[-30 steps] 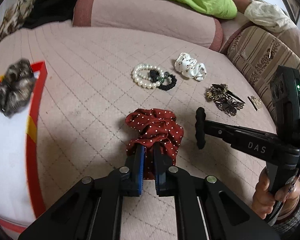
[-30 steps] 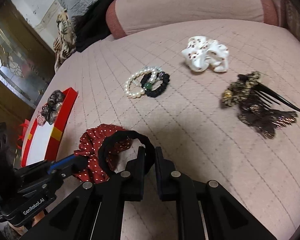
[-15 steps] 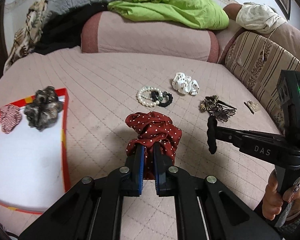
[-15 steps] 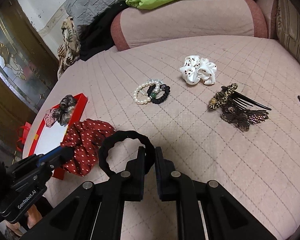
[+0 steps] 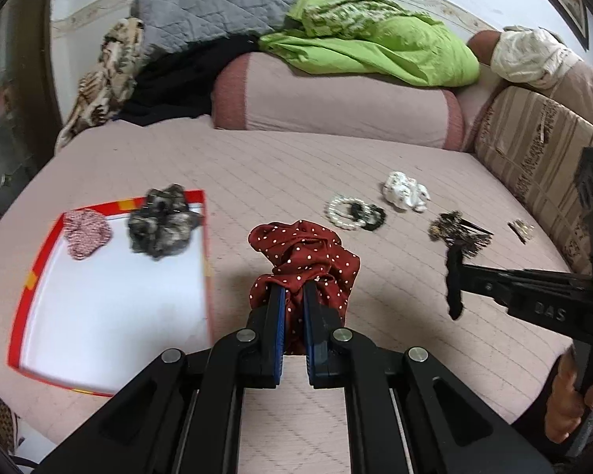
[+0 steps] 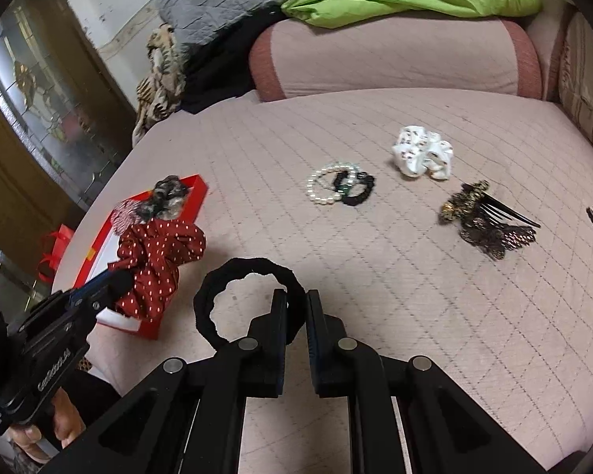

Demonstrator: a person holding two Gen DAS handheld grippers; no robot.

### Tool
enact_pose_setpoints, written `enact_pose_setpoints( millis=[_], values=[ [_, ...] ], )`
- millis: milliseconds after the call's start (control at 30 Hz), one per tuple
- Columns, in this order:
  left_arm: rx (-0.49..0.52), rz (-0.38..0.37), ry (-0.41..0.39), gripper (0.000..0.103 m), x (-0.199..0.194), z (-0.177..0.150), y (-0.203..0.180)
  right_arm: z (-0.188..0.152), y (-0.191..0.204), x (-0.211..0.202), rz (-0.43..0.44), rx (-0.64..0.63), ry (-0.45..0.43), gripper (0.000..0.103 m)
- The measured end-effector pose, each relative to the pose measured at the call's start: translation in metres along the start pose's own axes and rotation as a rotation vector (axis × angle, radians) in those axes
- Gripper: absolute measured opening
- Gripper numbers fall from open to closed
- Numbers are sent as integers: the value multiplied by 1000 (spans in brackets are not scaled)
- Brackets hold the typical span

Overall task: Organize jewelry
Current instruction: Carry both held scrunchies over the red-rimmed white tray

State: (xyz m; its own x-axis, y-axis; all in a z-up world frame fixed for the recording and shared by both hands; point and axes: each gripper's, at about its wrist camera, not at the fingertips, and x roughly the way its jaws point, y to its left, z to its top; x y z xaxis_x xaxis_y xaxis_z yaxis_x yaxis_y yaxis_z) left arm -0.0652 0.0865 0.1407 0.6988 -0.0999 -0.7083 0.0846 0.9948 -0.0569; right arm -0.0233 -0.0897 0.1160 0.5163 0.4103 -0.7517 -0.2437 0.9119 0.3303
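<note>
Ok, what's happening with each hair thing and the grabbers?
Left gripper: shut on red dotted scrunchie, lifted.
Right gripper: shut on black hair tie, lifted.
Grey scrunchie: in red tray.
Pearl bracelet: on bed.
White scrunchie: on bed.

Soft, even daylight fills both views, bright on the white wall and on the white floor of the red-rimmed tray [image 5: 106,308], which is nearly washed out, and shadows on the pink quilted bed cover [image 5: 280,173] are faint and diffuse. Both fisheye pictures bend strongly toward the rim, with black vignetted corners and a curved bolster [image 6: 395,55]. Motion blur smears the tray's rim, the dark mottled scrunchie [image 5: 164,221] and the hair clips [image 5: 460,233] in the left view, while the black tongs' arms close to each lens stay sharp.
</note>
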Motion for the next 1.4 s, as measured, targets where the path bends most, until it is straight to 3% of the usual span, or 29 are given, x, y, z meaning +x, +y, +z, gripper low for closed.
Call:
enact_pose_setpoints(
  millis=[300, 767, 1167, 1400],
  values=[
    [-50, 81, -52, 8, -20, 2, 35, 7, 41, 5, 16, -93, 15, 11],
    [-193, 236, -57, 8, -29, 7, 121, 21, 126, 31, 37, -264, 50, 11],
    [-217, 316, -37, 8, -20, 28, 194, 29, 193, 68, 33, -324, 116, 11],
    [-241, 311, -15, 8, -6, 27, 223, 28, 219, 94, 27, -340, 143, 11]
  ],
)
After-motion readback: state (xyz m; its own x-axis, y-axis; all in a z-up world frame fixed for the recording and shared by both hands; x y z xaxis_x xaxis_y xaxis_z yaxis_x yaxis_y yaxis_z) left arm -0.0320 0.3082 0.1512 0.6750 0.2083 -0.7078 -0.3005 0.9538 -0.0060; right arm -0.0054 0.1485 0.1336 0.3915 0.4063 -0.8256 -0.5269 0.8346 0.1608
